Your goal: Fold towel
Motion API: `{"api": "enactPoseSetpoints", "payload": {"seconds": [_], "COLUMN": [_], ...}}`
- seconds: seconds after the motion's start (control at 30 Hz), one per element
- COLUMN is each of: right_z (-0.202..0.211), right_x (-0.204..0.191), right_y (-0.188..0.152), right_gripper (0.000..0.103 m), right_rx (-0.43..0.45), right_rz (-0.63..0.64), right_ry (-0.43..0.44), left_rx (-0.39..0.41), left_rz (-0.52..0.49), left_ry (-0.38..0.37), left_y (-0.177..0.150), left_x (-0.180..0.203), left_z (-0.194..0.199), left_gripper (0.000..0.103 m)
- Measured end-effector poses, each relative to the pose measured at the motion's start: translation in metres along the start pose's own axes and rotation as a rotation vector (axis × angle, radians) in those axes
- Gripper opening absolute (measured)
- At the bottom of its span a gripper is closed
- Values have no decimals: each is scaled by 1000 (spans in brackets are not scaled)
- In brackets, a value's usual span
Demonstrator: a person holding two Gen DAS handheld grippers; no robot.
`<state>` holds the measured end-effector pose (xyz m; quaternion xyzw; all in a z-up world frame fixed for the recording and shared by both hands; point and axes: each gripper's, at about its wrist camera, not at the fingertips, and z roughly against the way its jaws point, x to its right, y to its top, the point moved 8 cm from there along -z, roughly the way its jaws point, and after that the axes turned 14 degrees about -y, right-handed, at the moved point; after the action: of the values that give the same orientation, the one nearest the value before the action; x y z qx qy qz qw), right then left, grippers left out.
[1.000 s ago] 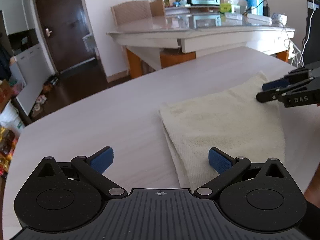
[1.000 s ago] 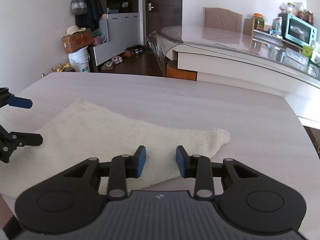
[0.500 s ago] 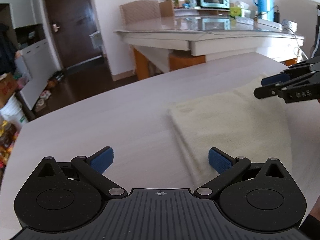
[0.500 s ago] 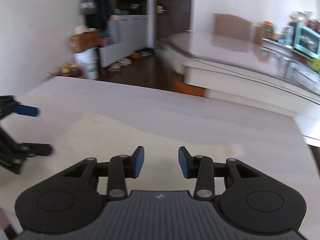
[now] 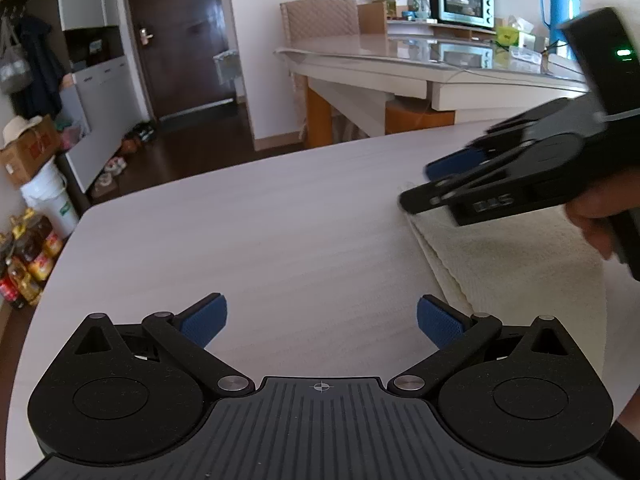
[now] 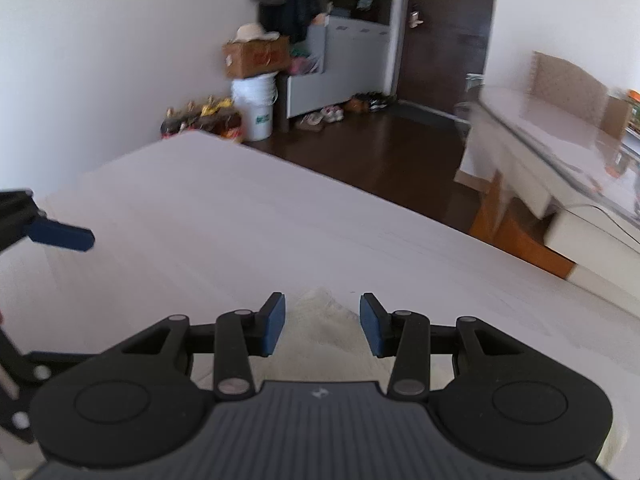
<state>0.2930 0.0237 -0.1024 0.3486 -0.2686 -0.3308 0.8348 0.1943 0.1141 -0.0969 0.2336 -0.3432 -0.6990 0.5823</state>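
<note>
Towel (image 5: pixel 520 264) cut off at 3 o'clock edge; right claw (image 5: pixel 424 184) motion-blurred, its body covers towel's far corner.

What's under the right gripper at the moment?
The cream towel lies under the right gripper, a corner peeking up between its open fingers, on the pale table. The gripper's body hides the rest of the towel in its own view.
</note>
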Motion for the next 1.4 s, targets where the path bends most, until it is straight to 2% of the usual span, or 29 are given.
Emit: {"api": "enactPoseSetpoints", "payload": {"seconds": [0.07, 0.13, 0.17, 0.2, 0.33, 0.53, 0.73, 0.87, 0.93, 1.0, 1.1, 1.2, 1.3, 1.4], "right_z": [-3, 0, 2, 4, 13, 36, 107, 167, 183, 196, 203, 203, 201, 199], "right_x": [-3, -3, -3, -3, 2, 14, 50, 83, 93, 99, 105, 109, 109, 107], "right_y": [0, -1, -1, -2, -2, 1, -1, -32, -51, -79, -120, -147, -160, -169], "right_gripper": [43, 25, 22, 13, 8, 7, 7, 7, 7, 7, 7, 7, 8, 13], "right_rx": [-6, -8, -5, 0, 25, 75, 197, 243, 229, 182, 91, 30, 4, -11], "right_rz": [21, 18, 22, 26, 8, -44, -148, -271, -307, -336, -374, -381, -378, -358], "right_ry": [1, 4, 2, -3, -10, -11, -43, -81, -103, -125, -162, -182, -174, -163], "left_rx": [0, 0, 1, 3, 7, 10, 30, 40, 45, 47, 30, 9, 1, 14], "left_rz": [0, 3, 4, 5, 5, -5, -11, -25, -42, -70, -134, -217, -292, -341], "left_ry": [-7, -8, -8, -9, -12, -10, 4, -20, -64, -150, -232, -258, -262, -279], "left_y": [-1, -1, 0, 0, 2, 2, 12, 20, 22, 26, 29, 29, 25, 23], "left_x": [0, 0, 0, 0, 3, 9, 10, 18, 29, 50, 81, 110, 134, 153], "left_z": [-1, -2, -2, -3, -3, -1, 0, -5, -7, -13, -24, -36, -45, -48], "left_gripper": [103, 103, 103, 103, 103, 103, 103, 103, 103, 103, 103, 103, 103, 103]}}
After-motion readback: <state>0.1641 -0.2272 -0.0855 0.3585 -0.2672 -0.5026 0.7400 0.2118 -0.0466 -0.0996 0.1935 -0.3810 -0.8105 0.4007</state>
